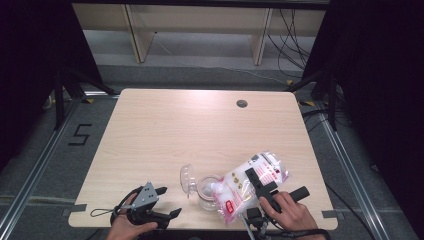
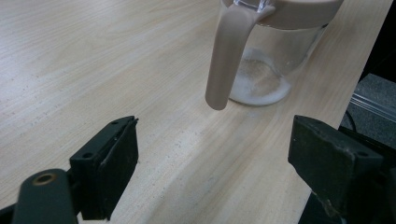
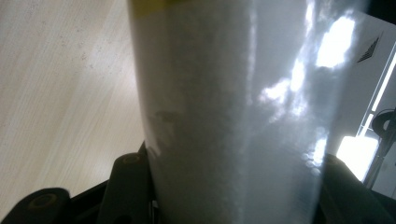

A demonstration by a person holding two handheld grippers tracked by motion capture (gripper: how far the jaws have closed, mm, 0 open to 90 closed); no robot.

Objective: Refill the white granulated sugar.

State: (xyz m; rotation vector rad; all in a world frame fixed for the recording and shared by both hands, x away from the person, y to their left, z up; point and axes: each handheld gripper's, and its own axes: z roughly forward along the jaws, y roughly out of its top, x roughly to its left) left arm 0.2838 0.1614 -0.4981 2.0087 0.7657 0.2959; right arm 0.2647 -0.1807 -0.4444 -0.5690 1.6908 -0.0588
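right claw [image 1: 261,184] clamps tilted bag [image 1: 252,181] | left claw [image 1: 167,201] agape beside jar [image 1: 206,191]

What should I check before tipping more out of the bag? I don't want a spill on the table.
1. Right gripper clamped on the bag: ok, jaws pinch it from both sides.
2. Bag mouth over the jar: cannot tell, the bag hides the opening.
3. Jar lid open: ok, flipped back.
4. Jar upright on the table: ok.
5. Jar steadied by the left gripper: not ok, it is open and apart from the handle.
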